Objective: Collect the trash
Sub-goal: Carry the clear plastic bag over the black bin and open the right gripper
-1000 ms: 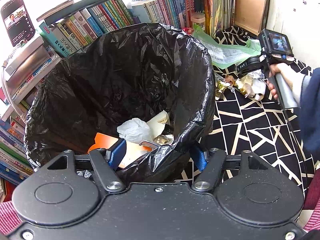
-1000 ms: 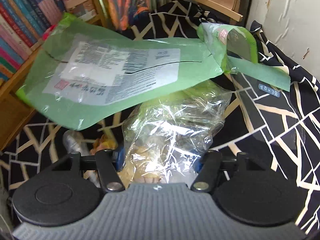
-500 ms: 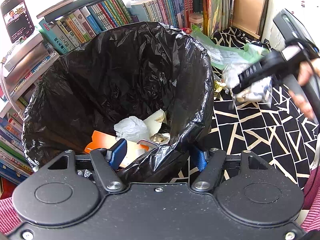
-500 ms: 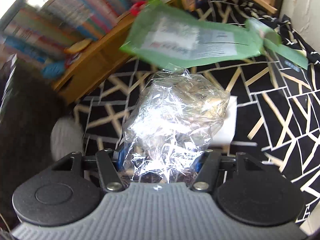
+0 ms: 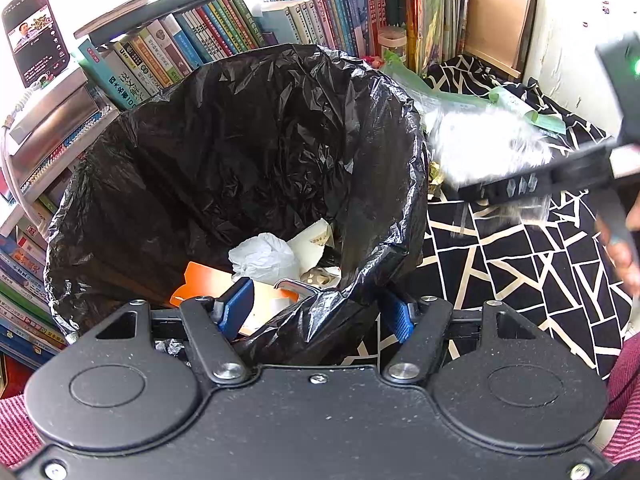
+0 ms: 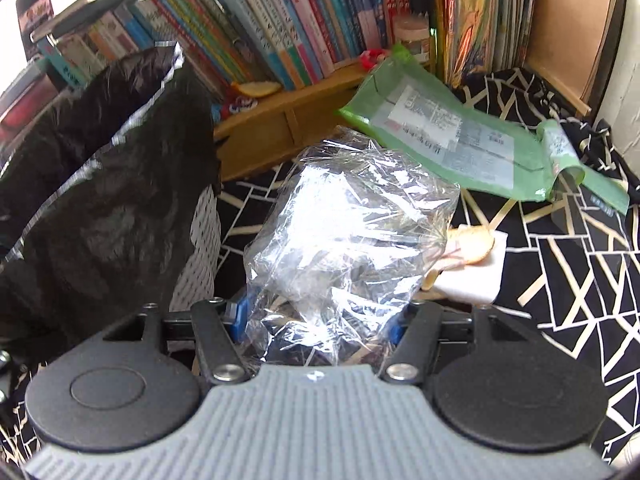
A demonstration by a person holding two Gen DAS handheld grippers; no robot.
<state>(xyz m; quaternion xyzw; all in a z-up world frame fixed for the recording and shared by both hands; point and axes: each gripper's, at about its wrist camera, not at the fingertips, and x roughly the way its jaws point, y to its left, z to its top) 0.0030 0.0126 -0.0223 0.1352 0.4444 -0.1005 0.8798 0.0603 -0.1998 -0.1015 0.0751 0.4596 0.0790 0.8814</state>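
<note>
Bin liner [image 5: 240, 152] rim is gripped by left claw [image 5: 316, 312]. Clear wrapper [image 6: 344, 232] is clamped in right claw [image 6: 320, 320], beside the liner.

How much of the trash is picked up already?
Some is done: a white wad, an orange card and other scraps lie in the black trash bag, whose rim the left gripper grips. In hand: the right gripper holds a crinkly clear wrapper beside the bag. Left on the patterned cloth: a green package, a white napkin with a food scrap.
</note>
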